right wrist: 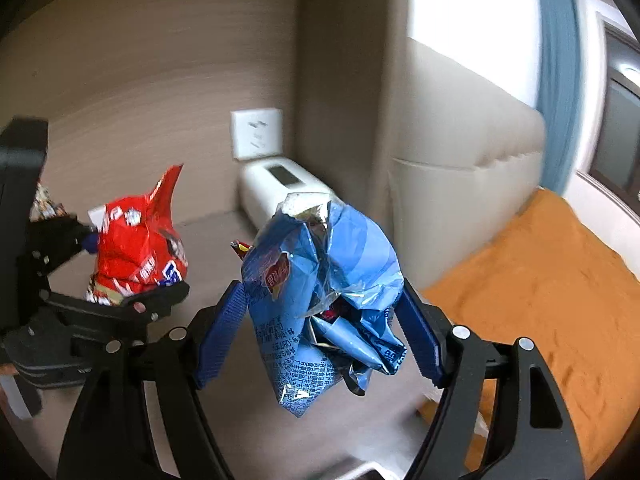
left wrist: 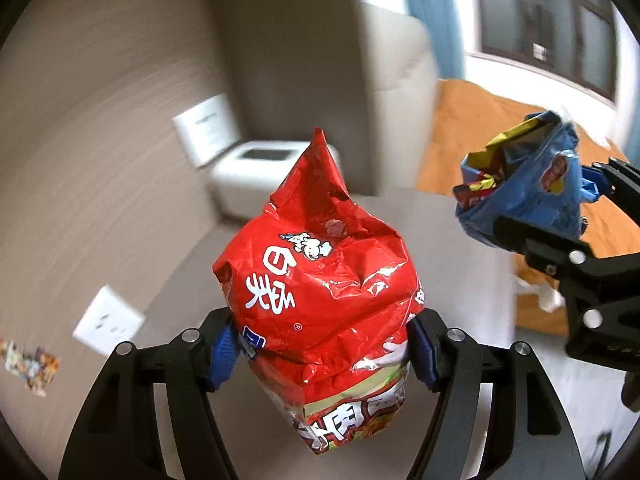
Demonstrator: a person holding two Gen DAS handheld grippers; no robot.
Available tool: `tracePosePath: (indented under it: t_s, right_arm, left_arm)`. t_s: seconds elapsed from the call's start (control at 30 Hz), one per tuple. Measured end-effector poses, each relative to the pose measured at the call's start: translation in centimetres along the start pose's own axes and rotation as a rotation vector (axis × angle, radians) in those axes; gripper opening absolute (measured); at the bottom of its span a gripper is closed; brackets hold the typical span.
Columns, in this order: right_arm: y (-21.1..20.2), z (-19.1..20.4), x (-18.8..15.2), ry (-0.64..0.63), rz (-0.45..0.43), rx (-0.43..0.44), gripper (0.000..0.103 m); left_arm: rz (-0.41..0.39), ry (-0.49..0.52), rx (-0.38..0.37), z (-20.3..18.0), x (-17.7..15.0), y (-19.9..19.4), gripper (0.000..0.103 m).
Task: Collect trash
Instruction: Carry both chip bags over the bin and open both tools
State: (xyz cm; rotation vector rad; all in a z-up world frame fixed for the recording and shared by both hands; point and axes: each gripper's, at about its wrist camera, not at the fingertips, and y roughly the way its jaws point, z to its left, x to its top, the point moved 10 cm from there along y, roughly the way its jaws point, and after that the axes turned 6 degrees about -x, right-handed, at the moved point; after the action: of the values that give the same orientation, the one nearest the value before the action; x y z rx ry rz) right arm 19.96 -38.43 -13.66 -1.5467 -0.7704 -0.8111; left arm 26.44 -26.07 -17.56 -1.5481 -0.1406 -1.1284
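1. Behind everything, the bed (right wrist: 552, 280) with its orange cover lies at the right, and a grey surface (left wrist: 440, 240) below both tools carries a white box (right wrist: 280, 188) against the wall.
2. Now the red bag (left wrist: 320, 288) is clamped between the blue pads of the left gripper (left wrist: 320, 354), low on its body, and it stands up in the air above the grey surface.
3. The blue bag (right wrist: 320, 280) is held the same way by the right gripper (right wrist: 320, 332), and its torn top is open.
4. Both bags are crumpled foil, so I think they can slip from the pads if the hands swing fast.
5. Smallest risk: a small wrapper (right wrist: 240, 247) sticks out beside the blue bag and may fall out if the bag tilts.
6. No bin is visible.
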Motion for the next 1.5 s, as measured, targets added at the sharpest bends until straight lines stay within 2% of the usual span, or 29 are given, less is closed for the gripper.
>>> tracePosePath:
  t_s: [0.13, 0.33, 0.53, 0.73, 0.9, 1.0, 1.2, 1.33, 1.4, 1.47, 1.5]
  right_arm:
    - [-2.3, -4.3, -3.8, 0.047, 0.029, -0.057, 0.076]
    - [-4.7, -9.5, -9.6, 0.094, 0.097, -0.149, 0.075]
    - [-6.2, -13.2, -15.4, 0.152, 0.172, -0.216, 0.076]
    - [-5.5, -14.8, -21.8, 0.177, 0.272, -0.254, 0.075]
    - [-3.7, -15.3, -28.0, 0.153, 0.361, -0.298, 0.076]
    - [-1.6, -14.9, -32.7, 0.092, 0.424, -0.312, 0.075]
    - [4.9, -12.8, -41.8, 0.050, 0.514, -0.232, 0.075]
    - [9.3, -11.2, -47.3, 0.022, 0.567, -0.195, 0.075]
    - [11.1, -10.5, -49.9, 0.001, 0.587, -0.183, 0.075]
    - [12.4, -10.2, -51.7, -0.017, 0.595, -0.182, 0.077]
    - [13.1, -10.0, -52.8, -0.024, 0.600, -0.173, 0.085]
  left_arm:
    - [0.014, 0.107, -0.086, -7.3, 0.0, 0.6, 0.068]
    - [0.052, 0.242, -0.199, -16.0, -1.6, 1.9, 0.068]
    - [0.100, 0.380, -0.309, -24.3, -5.2, 2.8, 0.068]
    - [0.171, 0.483, -0.391, -29.9, -9.8, 5.6, 0.068]
    - [0.235, 0.555, -0.422, -32.3, -14.2, 9.1, 0.068]
    - [0.320, 0.565, -0.460, -33.6, -18.9, 13.0, 0.068]
    - [0.435, 0.522, -0.547, -34.4, -27.1, 21.3, 0.068]
    - [0.483, 0.564, -0.530, -35.1, -33.5, 26.4, 0.068]
    - [0.495, 0.576, -0.548, -35.1, -36.1, 28.5, 0.068]
    - [0.496, 0.578, -0.550, -35.6, -37.6, 30.0, 0.073]
    - [0.494, 0.577, -0.549, -35.6, -38.1, 30.6, 0.094]
